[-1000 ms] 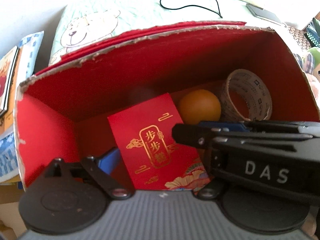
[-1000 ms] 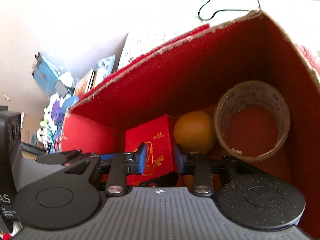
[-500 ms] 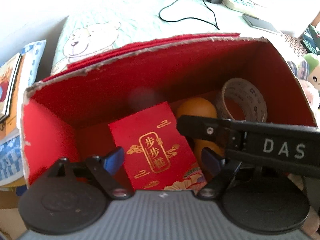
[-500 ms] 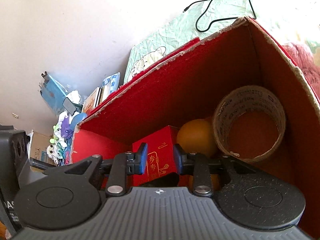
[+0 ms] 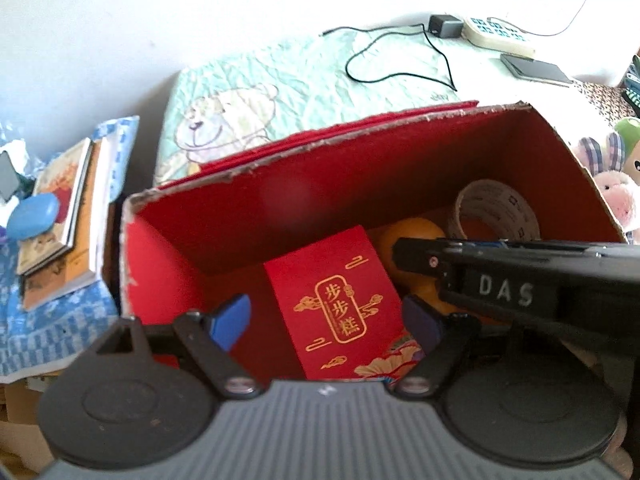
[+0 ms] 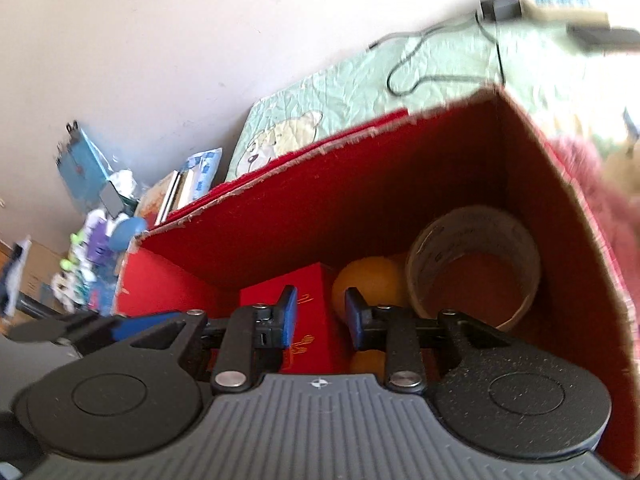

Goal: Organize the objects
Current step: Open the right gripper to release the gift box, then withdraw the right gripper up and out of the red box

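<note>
- Red box point(image 5: 248, 220): open-topped, on the bed; holds everything below.
- Tape roll point(image 5: 496, 208): on edge, at 2 o'clock inside.
- Red packet point(image 5: 336, 300): flat at centre.
- Orange point(image 6: 368, 280): between packet and roll.
- Left tongs point(image 5: 326, 320): spread wide, empty, above packet.
- Right tongs point(image 6: 320, 316): narrow gap, just closing, pinching nothing.

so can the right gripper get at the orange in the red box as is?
Probably yes. The right gripper sits over the open red box, empty jaws part open, the orange just ahead with nothing between; the tape roll beside it crowds one side.
</note>
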The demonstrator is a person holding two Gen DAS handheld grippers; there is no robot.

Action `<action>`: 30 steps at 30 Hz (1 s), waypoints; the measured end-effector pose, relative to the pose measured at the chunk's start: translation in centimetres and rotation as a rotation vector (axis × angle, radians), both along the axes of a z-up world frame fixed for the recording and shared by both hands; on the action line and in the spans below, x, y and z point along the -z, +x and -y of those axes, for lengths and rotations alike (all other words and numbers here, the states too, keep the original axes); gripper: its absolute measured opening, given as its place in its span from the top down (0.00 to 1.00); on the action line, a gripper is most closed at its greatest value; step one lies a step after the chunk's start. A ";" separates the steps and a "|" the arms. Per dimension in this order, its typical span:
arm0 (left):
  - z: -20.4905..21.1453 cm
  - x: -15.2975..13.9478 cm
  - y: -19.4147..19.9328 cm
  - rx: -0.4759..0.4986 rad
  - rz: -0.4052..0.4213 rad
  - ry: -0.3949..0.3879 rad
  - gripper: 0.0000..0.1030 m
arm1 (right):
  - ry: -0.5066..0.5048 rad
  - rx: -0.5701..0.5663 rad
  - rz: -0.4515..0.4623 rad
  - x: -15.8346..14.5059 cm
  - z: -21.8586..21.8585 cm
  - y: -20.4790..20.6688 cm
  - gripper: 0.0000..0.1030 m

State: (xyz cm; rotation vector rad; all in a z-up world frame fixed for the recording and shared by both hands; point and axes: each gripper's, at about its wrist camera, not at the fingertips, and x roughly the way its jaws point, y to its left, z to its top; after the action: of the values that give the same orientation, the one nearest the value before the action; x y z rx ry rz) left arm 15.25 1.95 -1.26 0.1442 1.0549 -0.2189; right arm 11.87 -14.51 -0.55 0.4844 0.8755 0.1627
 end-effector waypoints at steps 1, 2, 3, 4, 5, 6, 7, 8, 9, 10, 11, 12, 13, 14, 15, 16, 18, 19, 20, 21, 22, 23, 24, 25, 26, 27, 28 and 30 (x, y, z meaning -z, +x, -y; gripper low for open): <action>0.0 -0.1 -0.2 -0.006 0.007 0.004 0.18 | -0.019 0.000 0.010 -0.3 -0.1 -0.3 0.71; 0.0 -0.3 -0.4 -0.011 0.013 0.007 0.18 | -0.032 0.000 0.013 -0.4 -0.1 -0.4 0.71; -0.1 -0.4 -0.5 -0.017 0.017 0.008 0.18 | -0.045 0.001 0.022 -0.6 -0.1 -0.7 0.71; 0.0 -0.5 -0.6 -0.020 0.020 0.010 0.18 | -0.050 0.005 0.031 -0.7 0.1 -0.9 0.71; -0.1 -0.7 -0.7 -0.024 0.023 0.009 0.18 | -0.057 0.010 0.039 -0.7 -0.2 -0.9 0.71; -0.1 -0.7 -0.8 -0.027 0.024 0.007 0.18 | -0.065 0.013 0.049 -0.8 -0.4 -0.9 0.71; -0.1 -0.8 -0.9 -0.029 0.026 0.006 0.18 | -0.076 0.016 0.061 -1.0 -0.4 -1.1 0.70; -0.1 -0.9 -1.0 -0.031 0.028 0.005 0.18 | -0.089 0.018 0.070 -1.1 -0.3 -1.3 0.70; -0.1 -1.0 -1.0 -0.035 0.029 0.005 0.18 | -0.100 0.022 0.078 -1.2 -0.4 -1.4 0.70; -0.1 -1.1 -1.1 -0.039 0.028 0.004 0.18 | -0.110 0.026 0.087 -1.4 -0.4 -1.6 0.70; -0.2 -1.1 -1.2 -0.042 0.028 0.003 0.18 | -0.119 0.028 0.096 -1.5 -0.4 -1.7 0.70; -0.2 -1.1 -1.3 -0.046 0.028 0.001 0.18 | -0.128 0.032 0.101 -1.6 -0.4 -1.9 0.70; -0.3 -1.2 -1.5 -0.052 0.029 0.001 0.18 | -0.136 0.035 0.103 -1.7 -0.3 -2.1 0.70; -0.3 -1.2 -1.6 -0.056 0.028 0.001 0.18 | -0.144 0.039 0.104 -1.8 -0.4 -2.1 0.70; -0.3 -1.2 -1.7 -0.060 0.027 0.001 0.18 | -0.149 0.043 0.105 -1.8 -0.5 -2.2 0.70; -0.3 -1.3 -1.8 -0.065 0.026 0.002 0.18 | -0.152 0.046 0.107 -1.8 -0.5 -2.4 0.70; -0.4 -1.3 -2.1 -0.072 0.028 0.003 0.18 | -0.166 0.050 0.112 -1.8 -0.6 -2.6 0.70; -0.4 -1.4 -2.4 -0.073 0.034 0.006 0.18 | -0.179 0.052 0.115 -1.9 -0.7 -2.8 0.70; -0.3 -1.5 -2.5 -0.073 0.040 0.008 0.18 | -0.191 0.054 0.119 -2.0 -0.9 -3.0 0.70; -0.3 -1.5 -2.7 -0.073 0.044 0.011 0.18 | -0.202 0.054 0.124 -2.2 -0.9 -3.1 0.70; -0.4 -1.6 -2.8 -0.078 0.047 0.011 0.18 | -0.211 0.053 0.131 -2.3 -1.0 -3.2 0.69; -0.5 -1.7 -2.9 -0.082 0.047 0.009 0.18 | -0.214 0.053 0.136 -2.4 -1.0 -3.3 0.69; -0.6 -1.8 -3.0 -0.088 0.046 0.005 0.18 | -0.212 0.052 0.141 -2.5 -1.0 -3.4 0.69; -0.7 -1.9 -3.0 -0.092 0.045 0.003 0.18 | -0.209 0.051 0.144 -2.5 -1.0 -3.6 0.69; -0.8 -1.9 -3.0 -0.099 0.046 0.002 0.18 | -0.211 0.051 0.143 -2.5 -1.0 -3.7 0.69; -0.8 -1.9 -3.1 -0.106 0.047 0.006 0.18 | -0.215 0.049 0.143 -2.6 -1.0 -3.8 0.69; -0.8 -2.0 -3.2 -0.112 0.048 0.010 0.18 | -0.215 0.047 0.144 -2.6 -1.1 -3.9 0.69; -0.8 -1.9 -3.4 -0.121 0.044 0.014 0.17 | -0.213 0.045 0.146 -2.6 -1.1 -4.2 0.69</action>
State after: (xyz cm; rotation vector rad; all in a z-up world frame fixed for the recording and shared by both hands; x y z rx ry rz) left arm 11.80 2.74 0.67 0.0974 1.0176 -0.0987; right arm 7.64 -13.43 2.04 0.2890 0.7287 0.0613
